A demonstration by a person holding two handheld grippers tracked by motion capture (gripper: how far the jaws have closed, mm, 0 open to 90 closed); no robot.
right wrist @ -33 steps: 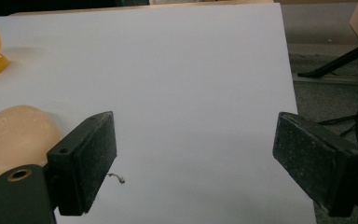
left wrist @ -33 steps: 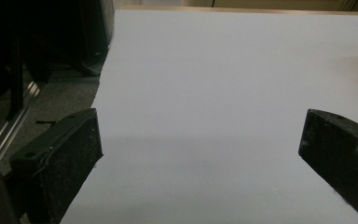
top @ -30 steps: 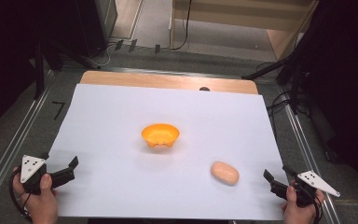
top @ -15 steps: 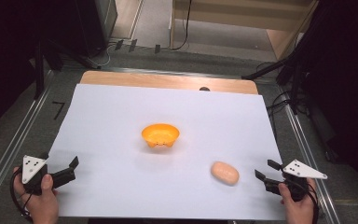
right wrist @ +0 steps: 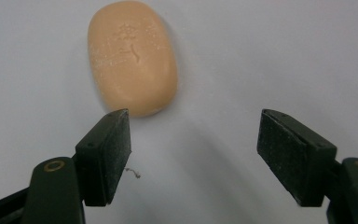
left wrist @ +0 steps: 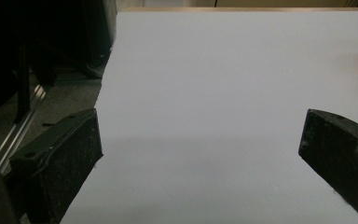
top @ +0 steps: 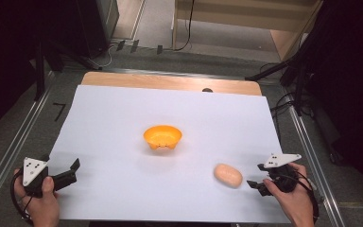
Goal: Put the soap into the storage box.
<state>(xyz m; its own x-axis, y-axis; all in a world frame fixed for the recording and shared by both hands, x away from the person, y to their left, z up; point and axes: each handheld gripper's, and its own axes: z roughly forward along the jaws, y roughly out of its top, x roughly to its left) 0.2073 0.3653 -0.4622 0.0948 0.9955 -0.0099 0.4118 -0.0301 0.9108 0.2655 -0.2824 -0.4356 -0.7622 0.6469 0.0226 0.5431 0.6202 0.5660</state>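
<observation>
Soap bar [top: 228,175] near right front corner of table [top: 123,109], just ahead of right claw [top: 256,185].

Lying flat on white sheet, long axis running away from right claw and a little to its left in right gripper view, nearest end just past left jaw tip, untouched. Right claw jaws just been opening, now spread, nothing between them. Left claw [top: 72,170] spread wide and empty by left front corner, well apart from soap. Orange bowl [top: 162,136] at mid-table, bare sheet all round. Right hand clearly nearer.
</observation>
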